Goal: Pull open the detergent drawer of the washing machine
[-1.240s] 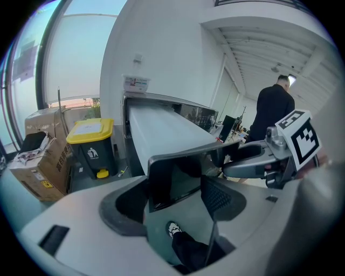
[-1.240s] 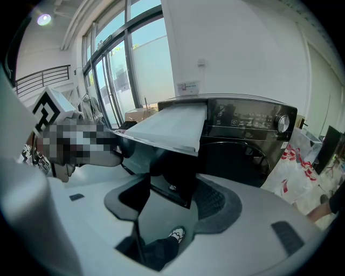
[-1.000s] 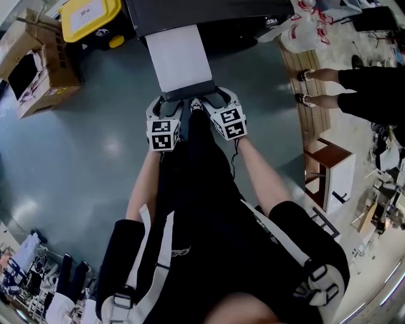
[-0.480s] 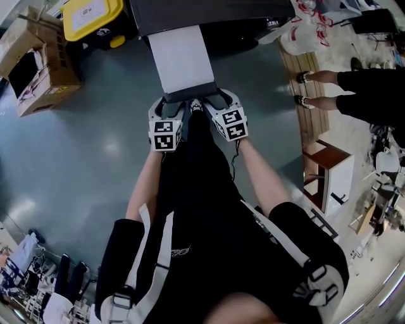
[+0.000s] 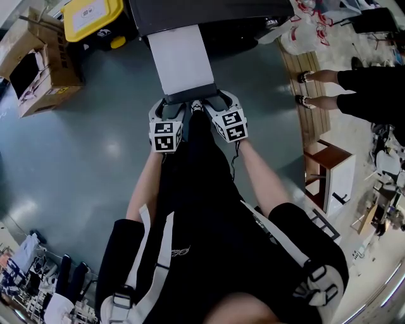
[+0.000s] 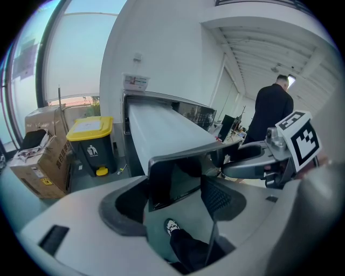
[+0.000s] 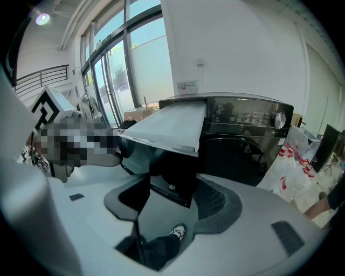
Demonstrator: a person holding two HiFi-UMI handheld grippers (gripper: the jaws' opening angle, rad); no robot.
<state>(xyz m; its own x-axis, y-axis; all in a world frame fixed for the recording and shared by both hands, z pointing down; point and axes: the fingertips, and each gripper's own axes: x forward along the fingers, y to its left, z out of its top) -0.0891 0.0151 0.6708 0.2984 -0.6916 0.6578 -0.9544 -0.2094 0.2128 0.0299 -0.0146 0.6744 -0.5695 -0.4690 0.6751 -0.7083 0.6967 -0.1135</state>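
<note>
The black washing machine (image 5: 209, 12) stands at the top of the head view, its long white detergent drawer (image 5: 180, 60) drawn far out toward me. Both grippers sit side by side at the drawer's dark front panel (image 5: 188, 95). My left gripper (image 5: 172, 102) holds the panel's left part and my right gripper (image 5: 212, 100) its right part. In the left gripper view the panel (image 6: 175, 175) fills the gap between the jaws of the left gripper (image 6: 175, 186), touching both. The right gripper view shows the same: the panel (image 7: 172, 178) sits clamped in the right gripper (image 7: 171, 188), with the machine's control dial (image 7: 278, 119) behind.
A yellow-lidded bin (image 5: 90, 16) and a cardboard box (image 5: 35, 63) stand left of the machine. To the right are plastic bags (image 5: 304, 31), a bystander's feet (image 5: 310, 88) and a small wooden stand (image 5: 332, 168). My own legs fill the floor below the grippers.
</note>
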